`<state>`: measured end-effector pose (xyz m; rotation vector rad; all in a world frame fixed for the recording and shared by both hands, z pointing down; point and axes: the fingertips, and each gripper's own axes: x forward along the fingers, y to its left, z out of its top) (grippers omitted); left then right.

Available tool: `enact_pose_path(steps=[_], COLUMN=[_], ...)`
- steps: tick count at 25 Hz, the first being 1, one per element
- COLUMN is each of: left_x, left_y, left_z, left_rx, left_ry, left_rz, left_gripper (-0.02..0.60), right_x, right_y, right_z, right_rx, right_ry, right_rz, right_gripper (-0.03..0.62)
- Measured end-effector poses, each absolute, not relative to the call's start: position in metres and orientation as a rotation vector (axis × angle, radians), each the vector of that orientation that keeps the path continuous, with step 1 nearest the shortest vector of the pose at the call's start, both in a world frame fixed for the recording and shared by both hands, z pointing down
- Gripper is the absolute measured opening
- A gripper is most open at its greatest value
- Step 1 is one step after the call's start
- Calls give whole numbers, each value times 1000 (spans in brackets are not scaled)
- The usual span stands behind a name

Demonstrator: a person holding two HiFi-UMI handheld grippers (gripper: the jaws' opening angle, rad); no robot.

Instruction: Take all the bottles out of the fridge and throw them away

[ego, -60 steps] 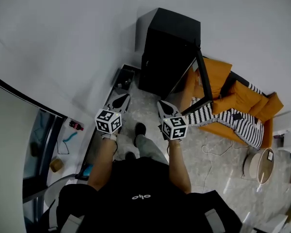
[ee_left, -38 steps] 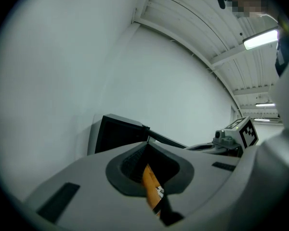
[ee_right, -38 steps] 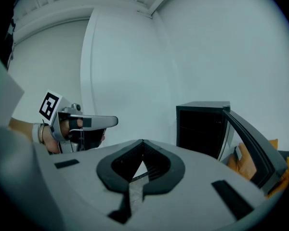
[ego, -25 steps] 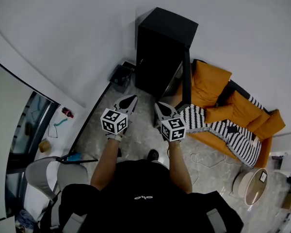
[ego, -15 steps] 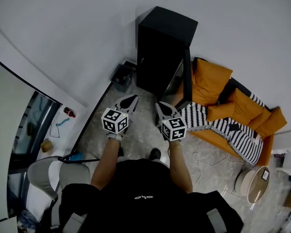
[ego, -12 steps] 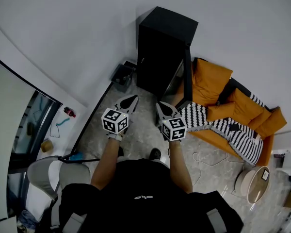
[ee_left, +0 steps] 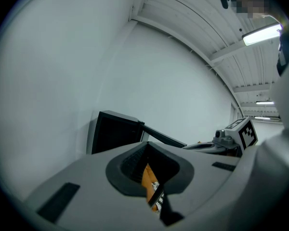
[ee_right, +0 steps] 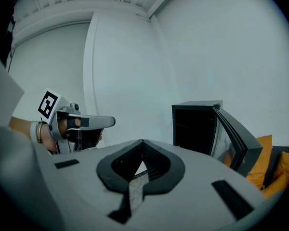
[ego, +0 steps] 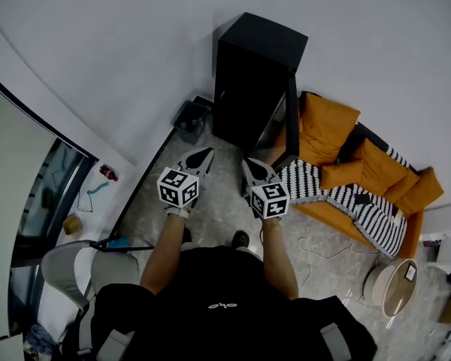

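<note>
The black fridge [ego: 259,70] stands against the white wall, its door [ego: 292,122] swung open toward the right. Its inside is dark in the left gripper view [ee_left: 113,134] and the right gripper view [ee_right: 192,126], and no bottle shows. My left gripper [ego: 199,156] and right gripper [ego: 257,168] hover side by side over the floor, a short way in front of the fridge. Both are shut with nothing held. In their own views the left jaws [ee_left: 147,146] and right jaws [ee_right: 142,142] meet at the tips.
A small dark bin [ego: 189,117] sits on the floor left of the fridge. An orange sofa [ego: 327,130] with a striped blanket [ego: 338,190] fills the right side. A grey chair [ego: 68,265] stands at lower left, and a cable [ego: 316,243] lies on the floor.
Since the earliest frame the head view has shifted, and the fridge now sits a little farther ahead of the grippers. Over the last second nothing has visibly moved.
</note>
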<state>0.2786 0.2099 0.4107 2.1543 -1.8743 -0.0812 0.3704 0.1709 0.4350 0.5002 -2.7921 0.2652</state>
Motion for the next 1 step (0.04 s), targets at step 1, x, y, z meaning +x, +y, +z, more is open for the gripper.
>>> enact_pose_path(steps=[1], left_x=[279], left_y=[211], left_z=[411], left_rx=[2155], left_ry=[-1874], left_rz=[-83], left_gripper=[5], right_x=[370], right_y=[172], right_z=[435], right_rx=[499], right_ry=[-2792], right_rz=[263], right_gripper=[9])
